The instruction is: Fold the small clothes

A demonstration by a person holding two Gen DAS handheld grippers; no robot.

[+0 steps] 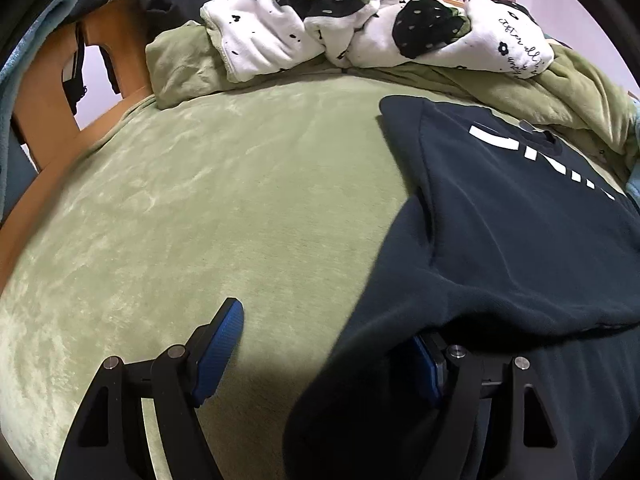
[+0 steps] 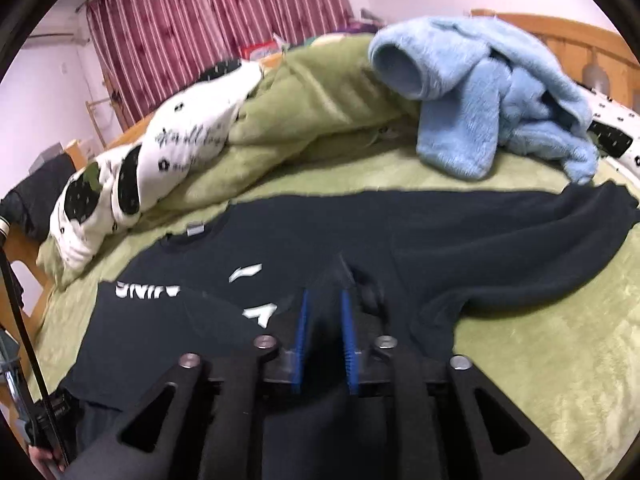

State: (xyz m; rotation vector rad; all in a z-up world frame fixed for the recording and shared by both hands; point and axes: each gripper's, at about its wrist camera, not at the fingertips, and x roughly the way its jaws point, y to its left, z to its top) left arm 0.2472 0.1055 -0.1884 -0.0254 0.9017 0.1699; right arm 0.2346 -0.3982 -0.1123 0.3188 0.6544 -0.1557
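Dark sweatshirt (image 2: 400, 248) with white lettering, lying flat on the green blanket (image 1: 200, 200) of the bed, one sleeve folded across its chest and the other stretched outward. Right tool (image 2: 326, 336): blue pads narrowly spaced, pinching a raised fold of the dark cloth. Left tool (image 1: 320, 356): spread wide, one finger under the sweatshirt's edge. Beyond: white patterned quilt (image 1: 320, 28), light-blue fleece garment (image 2: 500, 92), striped curtain (image 2: 208, 20).

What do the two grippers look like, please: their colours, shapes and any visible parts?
Both the left gripper and right gripper have black linkage arms with triangular cut-outs, round silver pivot pins, and ribbed blue finger pads. No cables or markings show.
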